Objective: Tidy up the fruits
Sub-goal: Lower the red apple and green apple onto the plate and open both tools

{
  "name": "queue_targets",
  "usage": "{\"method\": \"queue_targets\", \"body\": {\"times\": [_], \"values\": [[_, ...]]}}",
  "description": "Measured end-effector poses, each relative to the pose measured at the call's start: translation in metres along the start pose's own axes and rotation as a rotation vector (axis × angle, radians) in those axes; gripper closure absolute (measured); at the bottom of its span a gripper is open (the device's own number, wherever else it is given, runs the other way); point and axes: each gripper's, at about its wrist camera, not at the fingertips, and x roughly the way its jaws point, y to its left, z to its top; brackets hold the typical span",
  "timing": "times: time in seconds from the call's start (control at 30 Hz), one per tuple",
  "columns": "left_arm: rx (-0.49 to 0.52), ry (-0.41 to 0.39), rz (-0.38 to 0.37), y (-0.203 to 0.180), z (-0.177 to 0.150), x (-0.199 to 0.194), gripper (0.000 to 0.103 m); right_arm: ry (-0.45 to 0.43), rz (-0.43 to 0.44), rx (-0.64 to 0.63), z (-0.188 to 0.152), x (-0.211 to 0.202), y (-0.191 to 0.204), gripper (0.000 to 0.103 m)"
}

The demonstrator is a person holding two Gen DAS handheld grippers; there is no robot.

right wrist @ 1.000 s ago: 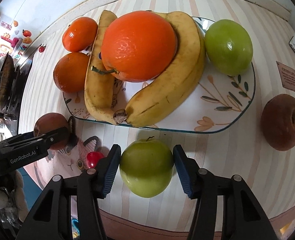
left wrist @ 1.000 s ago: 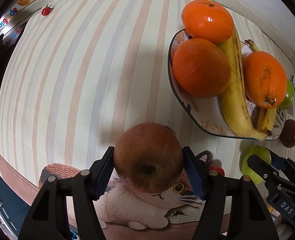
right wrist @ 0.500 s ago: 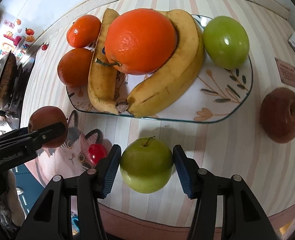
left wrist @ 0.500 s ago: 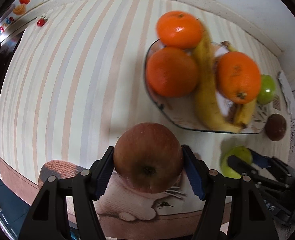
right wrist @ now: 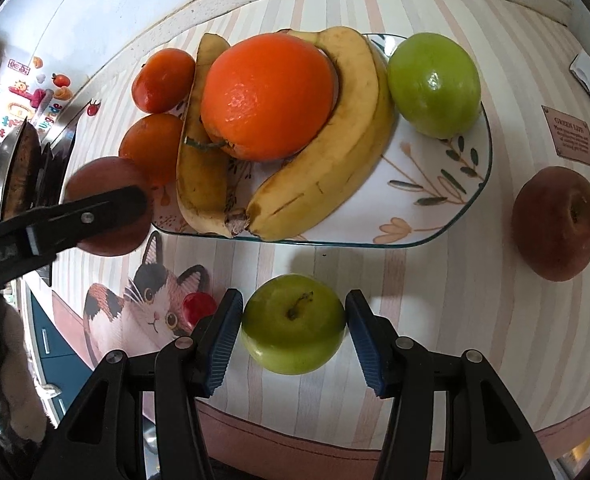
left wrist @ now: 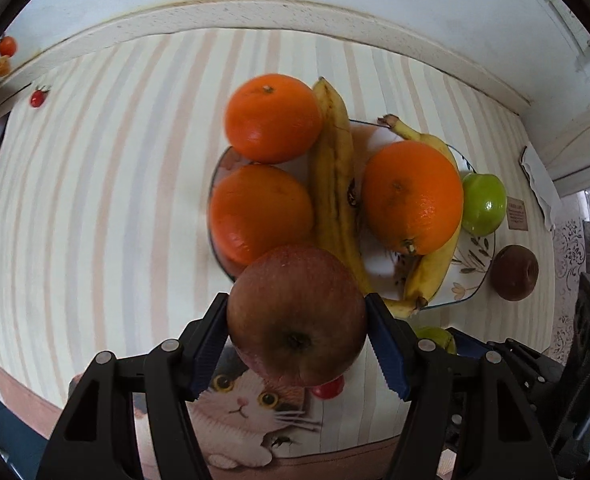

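My left gripper (left wrist: 297, 304) is shut on a red apple (left wrist: 297, 316), held off the cloth just in front of the plate's (left wrist: 471, 276) left end. From the right wrist view that apple (right wrist: 95, 172) hangs by the plate's left corner. My right gripper (right wrist: 293, 308) has its blue pads against both sides of a green apple (right wrist: 293, 324) low over the striped cloth in front of the plate (right wrist: 435, 192). On the plate lie three oranges, two bananas (right wrist: 335, 148) and another green apple (right wrist: 435, 84).
A second red apple (right wrist: 557, 222) sits on the cloth right of the plate. A small red cherry tomato (right wrist: 199, 306) lies on the cat print near my right gripper. A wall runs close behind the plate, a stove with a pan (right wrist: 15, 168) stands left, and the table edge is near.
My left gripper has risen and moved right toward the plate with the red apple in it. The right gripper has stayed put around the green apple.
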Motion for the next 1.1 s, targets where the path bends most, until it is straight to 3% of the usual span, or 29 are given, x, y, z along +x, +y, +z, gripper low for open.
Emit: {"method": "queue_targets", "body": {"times": [0.4,0.6,0.87,1.1], "values": [[0.014,0.006,0.005,-0.003,0.001,0.011,0.038,0.051,0.064,0.033,0.000,0.010,-0.007,0.045],[0.028,-0.017,0.039,-0.006,-0.003,0.001,0.039,0.042,-0.008,-0.046,-0.007,0.011,0.011,0.045],[0.054,-0.071,-0.029,-0.018,0.004,-0.038,0.039,-0.048,0.057,0.025,-0.010,-0.030,-0.003,0.045],[0.072,-0.065,-0.088,-0.027,0.050,-0.052,0.039,-0.161,0.038,0.099,0.019,-0.075,-0.037,0.045]]}}
